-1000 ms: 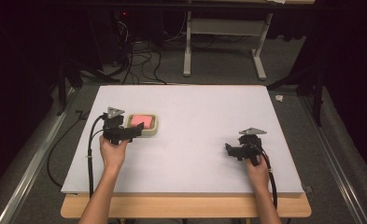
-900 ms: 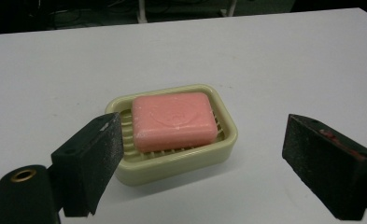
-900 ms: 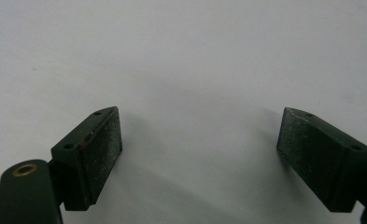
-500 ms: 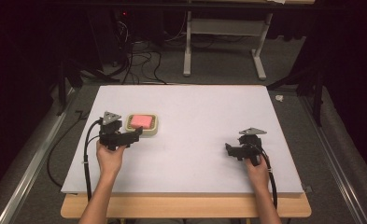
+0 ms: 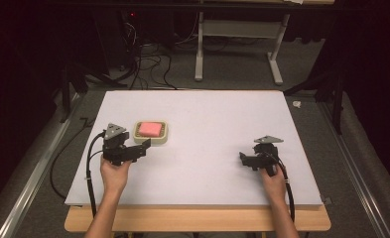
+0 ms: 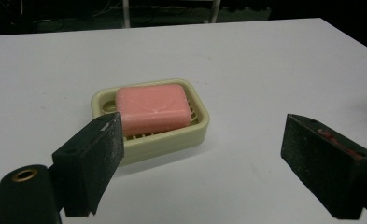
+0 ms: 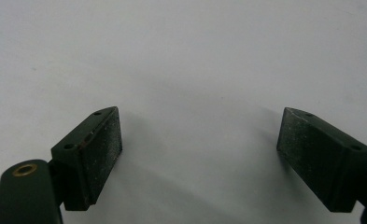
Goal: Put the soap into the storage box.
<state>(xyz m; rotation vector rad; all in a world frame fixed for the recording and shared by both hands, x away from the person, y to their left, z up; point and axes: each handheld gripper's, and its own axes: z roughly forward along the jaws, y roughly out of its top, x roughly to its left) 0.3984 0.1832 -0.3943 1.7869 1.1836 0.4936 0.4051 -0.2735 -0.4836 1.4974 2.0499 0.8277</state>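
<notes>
Both claws gape wide and empty, left claw [image 5: 142,149] near the pink soap [image 6: 152,108] in its dish [image 6: 193,133].

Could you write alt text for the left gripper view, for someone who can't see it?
A pink soap bar lies in a cream slatted soap dish on a white table. The left gripper frames the foreground with its two black jaws wide apart, not touching the dish.

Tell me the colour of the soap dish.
The soap dish is pale cream-yellow, clearest in the left gripper view.
</notes>
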